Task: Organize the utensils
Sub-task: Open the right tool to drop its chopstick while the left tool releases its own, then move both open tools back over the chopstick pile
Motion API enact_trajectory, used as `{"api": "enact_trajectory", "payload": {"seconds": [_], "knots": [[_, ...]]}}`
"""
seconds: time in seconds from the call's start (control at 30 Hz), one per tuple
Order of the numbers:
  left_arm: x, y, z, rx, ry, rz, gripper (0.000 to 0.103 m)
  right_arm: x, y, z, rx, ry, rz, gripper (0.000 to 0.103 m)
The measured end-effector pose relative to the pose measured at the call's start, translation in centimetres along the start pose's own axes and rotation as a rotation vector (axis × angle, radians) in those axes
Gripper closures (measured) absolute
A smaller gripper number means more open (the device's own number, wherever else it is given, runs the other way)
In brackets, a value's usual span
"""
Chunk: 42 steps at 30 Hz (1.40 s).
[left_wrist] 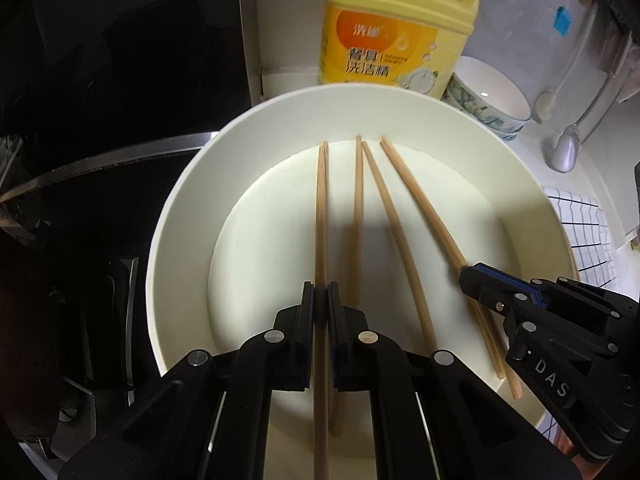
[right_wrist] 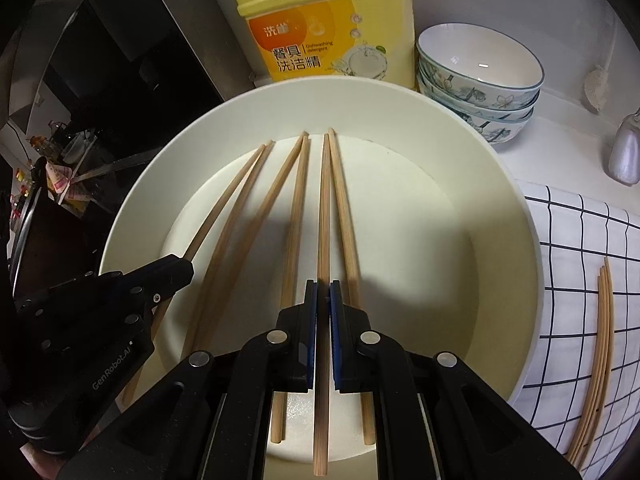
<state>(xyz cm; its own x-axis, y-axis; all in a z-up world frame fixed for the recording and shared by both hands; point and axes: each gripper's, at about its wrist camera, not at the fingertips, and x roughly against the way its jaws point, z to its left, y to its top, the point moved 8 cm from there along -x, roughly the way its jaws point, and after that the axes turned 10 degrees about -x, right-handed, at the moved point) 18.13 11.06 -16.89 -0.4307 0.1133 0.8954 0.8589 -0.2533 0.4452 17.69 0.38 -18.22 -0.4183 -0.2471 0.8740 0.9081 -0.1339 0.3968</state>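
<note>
Several wooden chopsticks lie lengthwise in a wide cream plate (left_wrist: 180, 216) (right_wrist: 500, 216). My left gripper (left_wrist: 321, 292) is shut on the leftmost chopstick (left_wrist: 321, 208), low over the plate. It shows at the left of the right wrist view (right_wrist: 188, 268). My right gripper (right_wrist: 323, 292) is shut on a chopstick (right_wrist: 324, 208) right of the middle; it enters the left wrist view at the right (left_wrist: 466, 276). Other chopsticks (left_wrist: 394, 240) (right_wrist: 296, 220) lie loose between the two grippers.
A yellow dish detergent bottle (left_wrist: 396, 28) (right_wrist: 332, 28) stands behind the plate. Stacked floral bowls (right_wrist: 480, 80) (left_wrist: 488, 96) sit to its right. A checked cloth (right_wrist: 576, 280) (left_wrist: 588, 236) at right holds several more chopsticks (right_wrist: 600, 360). A dark stove (left_wrist: 100, 80) lies at left.
</note>
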Motion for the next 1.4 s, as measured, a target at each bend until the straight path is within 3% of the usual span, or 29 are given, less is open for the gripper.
{"api": "enact_trajectory", "payload": {"seconds": [0.3,0.37,0.43,0.5,0.77,0.93,1.4], "knots": [[-0.8,-0.1,0.3,0.017,0.012,0.026,0.093,-1.1,0.0,0.0,0.001,-0.008,0.029,0.097],[-0.5,0.0,0.4,0.021,0.019,0.019,0.082,-1.0,0.0,-0.1,-0.001,-0.006,0.021,0.096],[0.0,0.0,0.6,0.028,0.035,-0.001,0.048,-0.6,0.2,-0.1,0.001,-0.006,0.010,0.096],[0.9,0.0,1.1,0.035,0.048,-0.028,0.039,0.0,0.3,-0.2,0.002,-0.009,-0.005,0.096],[2.9,-0.9,2.0,0.049,0.070,-0.039,0.029,2.3,-0.5,-0.8,-0.009,-0.002,-0.044,0.084],[4.1,-1.6,2.2,0.040,0.079,-0.044,0.027,4.2,-1.0,-0.4,0.016,-0.003,-0.087,0.067],[7.0,-3.0,1.3,0.020,0.059,-0.075,0.020,6.6,-2.9,0.1,0.005,0.002,-0.129,0.047]]}}
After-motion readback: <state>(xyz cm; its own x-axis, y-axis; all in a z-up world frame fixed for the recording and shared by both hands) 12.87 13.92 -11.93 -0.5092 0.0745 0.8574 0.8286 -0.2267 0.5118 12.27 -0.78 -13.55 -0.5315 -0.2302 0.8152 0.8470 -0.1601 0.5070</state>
